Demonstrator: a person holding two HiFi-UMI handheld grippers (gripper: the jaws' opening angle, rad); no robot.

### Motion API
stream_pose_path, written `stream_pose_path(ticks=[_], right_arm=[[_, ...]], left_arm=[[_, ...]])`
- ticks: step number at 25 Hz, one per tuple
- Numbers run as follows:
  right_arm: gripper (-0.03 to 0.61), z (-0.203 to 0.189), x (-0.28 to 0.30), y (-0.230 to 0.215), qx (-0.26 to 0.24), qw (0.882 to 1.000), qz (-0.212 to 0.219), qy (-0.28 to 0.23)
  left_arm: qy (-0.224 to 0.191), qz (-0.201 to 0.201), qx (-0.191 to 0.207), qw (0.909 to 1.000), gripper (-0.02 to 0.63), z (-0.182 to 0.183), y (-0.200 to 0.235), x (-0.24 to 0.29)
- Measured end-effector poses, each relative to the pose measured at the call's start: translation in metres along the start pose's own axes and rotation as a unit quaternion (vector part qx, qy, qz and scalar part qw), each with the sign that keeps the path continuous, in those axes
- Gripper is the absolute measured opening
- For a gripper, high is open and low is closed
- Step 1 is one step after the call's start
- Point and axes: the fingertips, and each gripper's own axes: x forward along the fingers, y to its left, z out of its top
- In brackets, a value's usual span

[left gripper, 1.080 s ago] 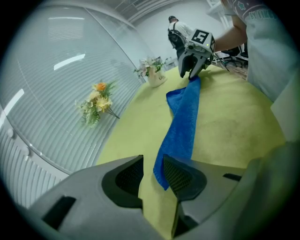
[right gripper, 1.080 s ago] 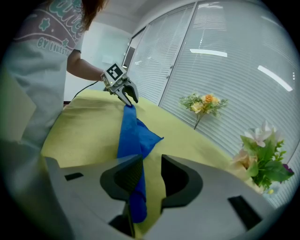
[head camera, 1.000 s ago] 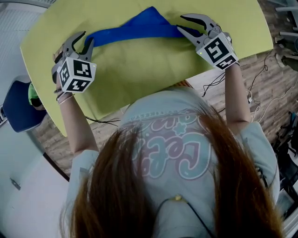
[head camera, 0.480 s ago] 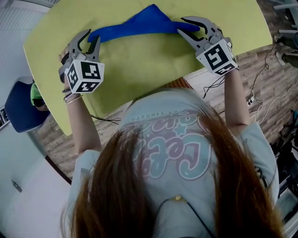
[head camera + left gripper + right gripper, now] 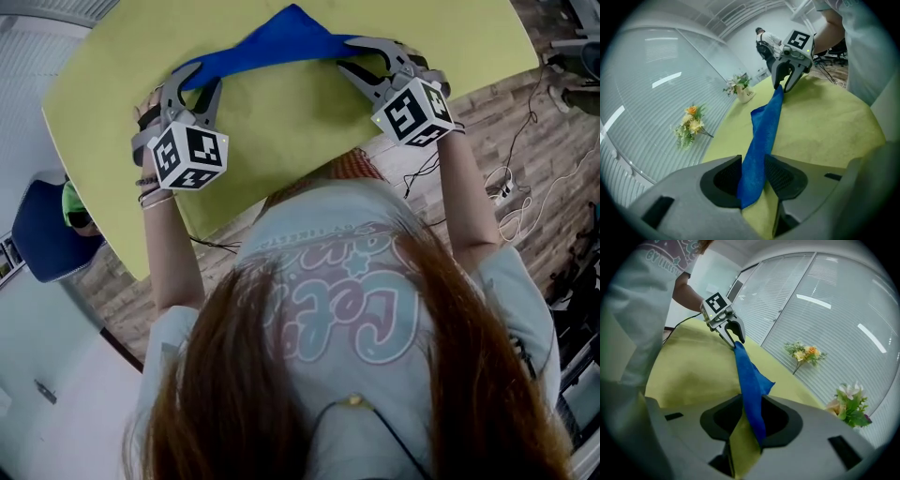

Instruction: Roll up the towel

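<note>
As the left gripper (image 5: 194, 82), jaws just eased wider, and the right gripper (image 5: 345, 54) clamp its ends, the soft, light towel (image 5: 281, 37) stretches across the twelve o'clock side of the table (image 5: 281, 131), likely best gripped at corners.

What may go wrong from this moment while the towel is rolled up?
1. The jaws of the left gripper have just been opening with an end of the blue towel between them; that end may slip out.
2. The towel is bunched into a strip up to the right gripper, one corner sticking out; a roll may come uneven.
</note>
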Motion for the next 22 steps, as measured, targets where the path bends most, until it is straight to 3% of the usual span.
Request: stream_pose_path(ticks=[5, 15, 22], right_arm=[[0.127, -0.013, 0.003, -0.001, -0.022, 0.999, -0.01, 0.03], [0.122, -0.016, 0.008, 0.005, -0.02, 0.999, 0.008, 0.032], [0.074, -0.017, 0.011, 0.006, -0.022, 0.999, 0.015, 0.034]], left_arm=[[0.005, -0.01, 0.018, 0.9998, 0.124, 0.001, -0.008, 0.005], [0.017, -0.03, 0.031, 0.9989, 0.123, -0.003, -0.015, 0.01], [0.026, -0.044, 0.031, 0.9982, 0.114, -0.005, -0.02, 0.01]])
